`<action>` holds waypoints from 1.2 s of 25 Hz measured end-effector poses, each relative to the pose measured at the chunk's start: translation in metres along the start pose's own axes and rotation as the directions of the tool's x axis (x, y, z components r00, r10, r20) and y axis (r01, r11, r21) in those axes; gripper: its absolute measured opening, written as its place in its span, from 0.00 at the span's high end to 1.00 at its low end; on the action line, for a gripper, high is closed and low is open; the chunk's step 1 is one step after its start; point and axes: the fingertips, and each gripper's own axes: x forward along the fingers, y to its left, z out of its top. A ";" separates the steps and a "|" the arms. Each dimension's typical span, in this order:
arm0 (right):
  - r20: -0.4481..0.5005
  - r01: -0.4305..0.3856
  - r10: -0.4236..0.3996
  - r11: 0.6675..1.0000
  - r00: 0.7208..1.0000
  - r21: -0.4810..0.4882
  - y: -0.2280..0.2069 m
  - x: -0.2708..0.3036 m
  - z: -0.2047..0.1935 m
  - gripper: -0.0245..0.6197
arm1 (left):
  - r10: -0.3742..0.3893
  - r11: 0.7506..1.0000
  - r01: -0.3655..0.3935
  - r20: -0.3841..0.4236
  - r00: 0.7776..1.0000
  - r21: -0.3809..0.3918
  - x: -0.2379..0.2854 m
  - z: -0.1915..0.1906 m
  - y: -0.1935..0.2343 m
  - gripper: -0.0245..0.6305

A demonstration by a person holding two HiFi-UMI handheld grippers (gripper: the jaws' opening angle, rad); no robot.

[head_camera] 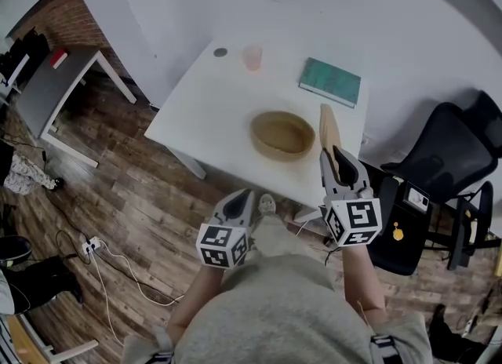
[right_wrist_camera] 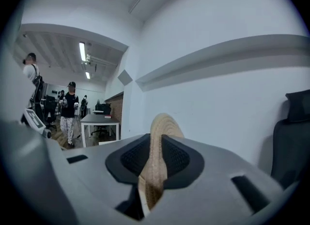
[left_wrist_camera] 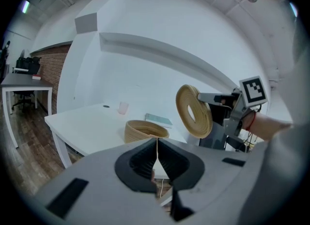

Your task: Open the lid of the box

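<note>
Right gripper (head_camera: 335, 155) clamps the lid (head_camera: 329, 125) on edge, off the box (head_camera: 281, 136) — left gripper (head_camera: 239, 198) closed, empty.

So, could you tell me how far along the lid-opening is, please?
Done: the lid is off the round box, which sits open on the table. In hand: the right tool clamps the lid on edge, clear of the box. Left: probably only setting the lid down; the left tool is shut, empty.

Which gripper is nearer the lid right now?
Right. The right gripper is shut on the lid, holding it on edge beside the open box. The left gripper is shut and empty, off the table's near edge.
</note>
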 end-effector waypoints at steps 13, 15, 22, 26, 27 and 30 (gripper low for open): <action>0.066 0.030 -0.037 0.993 0.997 0.115 -0.018 -0.045 -0.010 0.85 | 0.020 1.000 -0.021 0.015 1.000 0.013 -0.013 -0.005 -0.010 0.95; 0.067 0.031 -0.039 0.992 0.997 0.119 -0.018 -0.047 -0.010 0.85 | 0.022 1.000 -0.022 0.016 1.000 0.012 -0.014 -0.004 -0.010 0.95; 0.068 0.029 -0.037 0.992 0.997 0.125 -0.017 -0.052 -0.013 0.84 | 0.026 1.000 -0.027 0.016 1.000 0.013 -0.019 -0.006 -0.014 0.95; 0.068 0.029 -0.038 0.992 0.997 0.126 -0.016 -0.051 -0.014 0.85 | 0.026 1.000 -0.026 0.018 1.000 0.010 -0.018 -0.006 -0.014 0.95; 0.066 0.029 -0.037 0.992 0.997 0.123 -0.015 -0.051 -0.014 0.85 | 0.026 1.000 -0.026 0.019 0.999 0.008 -0.018 -0.006 -0.014 0.95; 0.062 0.023 -0.030 0.994 0.998 0.103 -0.012 -0.051 -0.013 0.85 | 0.025 1.000 -0.025 0.022 0.999 0.005 -0.019 -0.005 -0.015 0.95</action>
